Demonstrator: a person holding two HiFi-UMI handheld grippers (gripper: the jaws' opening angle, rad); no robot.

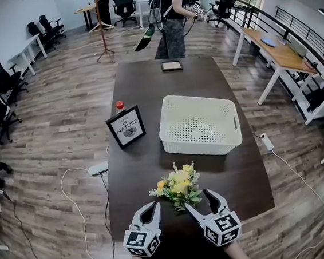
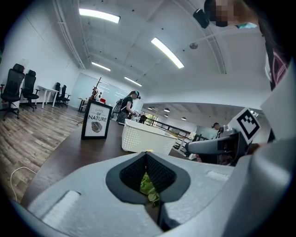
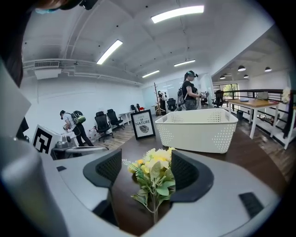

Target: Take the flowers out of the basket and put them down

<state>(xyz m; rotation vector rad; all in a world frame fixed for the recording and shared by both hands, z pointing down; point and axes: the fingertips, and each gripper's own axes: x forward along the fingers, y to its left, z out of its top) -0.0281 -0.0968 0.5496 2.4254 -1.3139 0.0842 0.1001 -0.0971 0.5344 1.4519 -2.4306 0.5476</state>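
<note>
The dark wooden table [image 1: 146, 87] carries one bunch of yellow artificial flowers [image 1: 179, 187], one white perforated plastic basket [image 1: 198, 145], one upright black-framed sign [image 1: 126, 127], one flat dark picture frame [image 1: 171, 66] and one red-capped container [image 1: 120, 105].

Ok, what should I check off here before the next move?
1. Basket empty: ok.
2. Flowers out, lying on the table: ok.
3. Right gripper open, pads off the flowers: ok.
4. Left gripper shut: ok.
5. Left gripper clear of the flowers: cannot tell.
</note>
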